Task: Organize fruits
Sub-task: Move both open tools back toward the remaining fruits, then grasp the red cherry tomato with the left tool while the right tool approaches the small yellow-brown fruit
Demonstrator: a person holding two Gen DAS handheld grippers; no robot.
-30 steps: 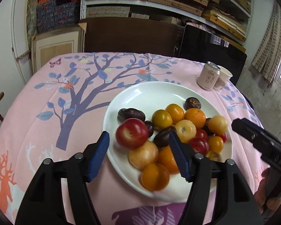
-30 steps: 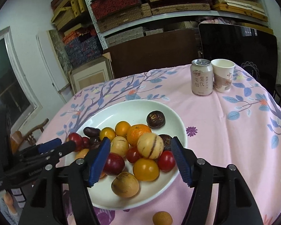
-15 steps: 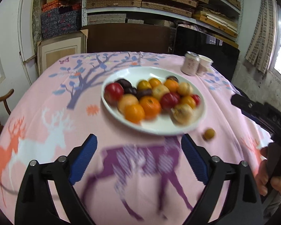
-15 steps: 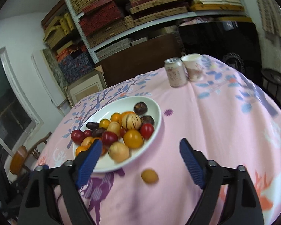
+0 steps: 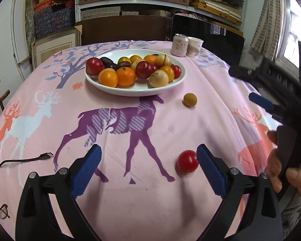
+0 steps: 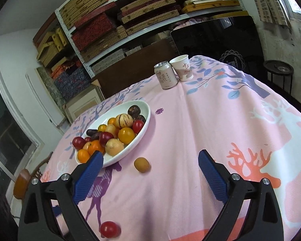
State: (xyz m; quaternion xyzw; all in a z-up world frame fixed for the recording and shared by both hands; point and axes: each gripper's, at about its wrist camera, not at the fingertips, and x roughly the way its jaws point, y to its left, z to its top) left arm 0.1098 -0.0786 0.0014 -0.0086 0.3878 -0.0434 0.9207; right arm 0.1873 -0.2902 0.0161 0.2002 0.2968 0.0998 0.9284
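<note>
A white plate (image 5: 176, 81) heaped with red, orange, tan and dark fruits sits at the far middle of the pink tablecloth. Off the plate, a small brown fruit (image 5: 190, 99) lies on the cloth. A blurred red fruit (image 5: 187, 163) rests on the cloth just inside the right fingertip of my left gripper (image 5: 148, 156). Those jaws are opening and do not press on it. My right gripper (image 6: 151, 158) is also opening, empty, above the cloth. The brown fruit (image 6: 142, 164) lies beyond its fingers, the plate (image 6: 146, 124) to their left, and the red fruit (image 6: 109, 229) low beside its left finger.
A drink can (image 5: 179, 45) and a paper cup (image 5: 195, 46) stand at the table's far edge. A USB cable (image 5: 26, 159) and glasses (image 5: 1, 213) lie near the left edge. A person's hand (image 5: 281, 172) holds the right gripper (image 5: 250, 86) at the right.
Both grippers have drawn back from the plate toward the near side and spread their jaws wide. A red fruit now lies on the cloth by the left gripper.
</note>
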